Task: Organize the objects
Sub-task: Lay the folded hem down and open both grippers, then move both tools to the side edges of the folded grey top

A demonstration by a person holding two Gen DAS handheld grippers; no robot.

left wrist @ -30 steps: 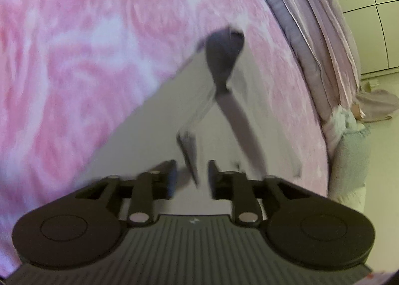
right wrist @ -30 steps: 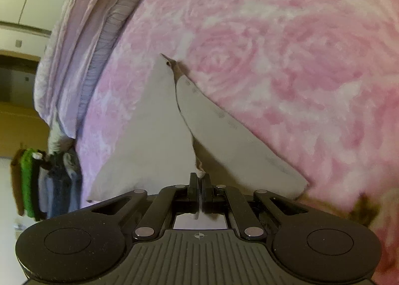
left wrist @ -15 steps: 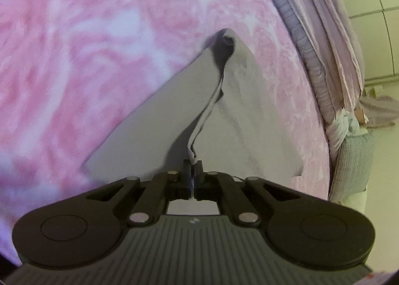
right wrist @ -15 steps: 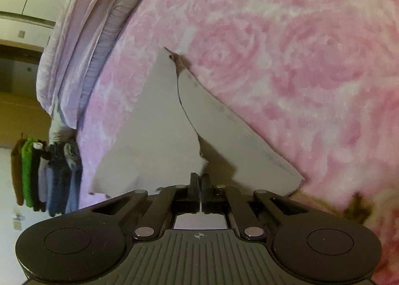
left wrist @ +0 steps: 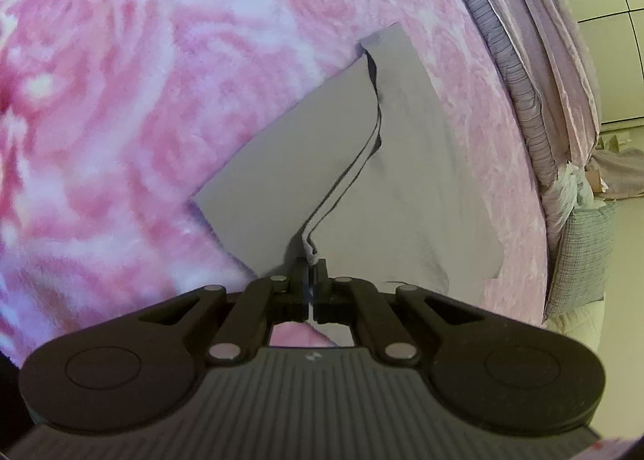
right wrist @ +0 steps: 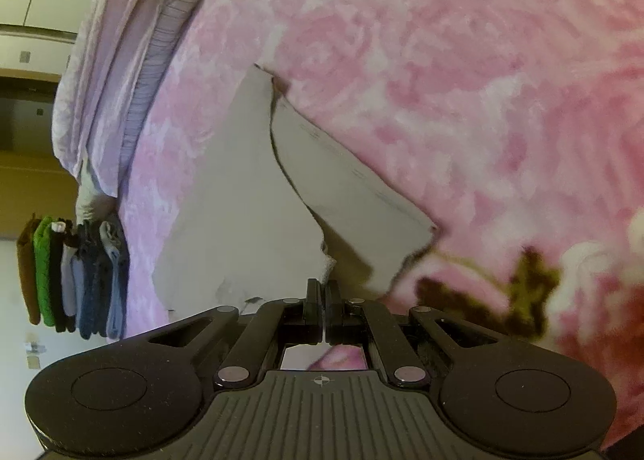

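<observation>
A grey cloth (left wrist: 422, 186) lies on a pink rose-patterned blanket (left wrist: 120, 97), partly folded, with a raised seam running from its far corner down to my left gripper (left wrist: 310, 269). That gripper is shut on the cloth's near edge. In the right wrist view the same grey cloth (right wrist: 241, 218) shows two flaps that meet at a far point. My right gripper (right wrist: 324, 287) is shut on a pinched corner of it, lifted a little off the blanket (right wrist: 463, 77).
A lilac quilt (left wrist: 543, 37) and striped mattress edge run along the bed's side. A grey checked cushion (left wrist: 583, 258) sits beyond the bed. A row of folded clothes (right wrist: 72, 275) stands past the bed's edge in the right wrist view.
My left gripper went from open to shut on the cloth's edge and drew it toward me. The cloth spread flatter. The right gripper kept its hold and shifted slightly.
</observation>
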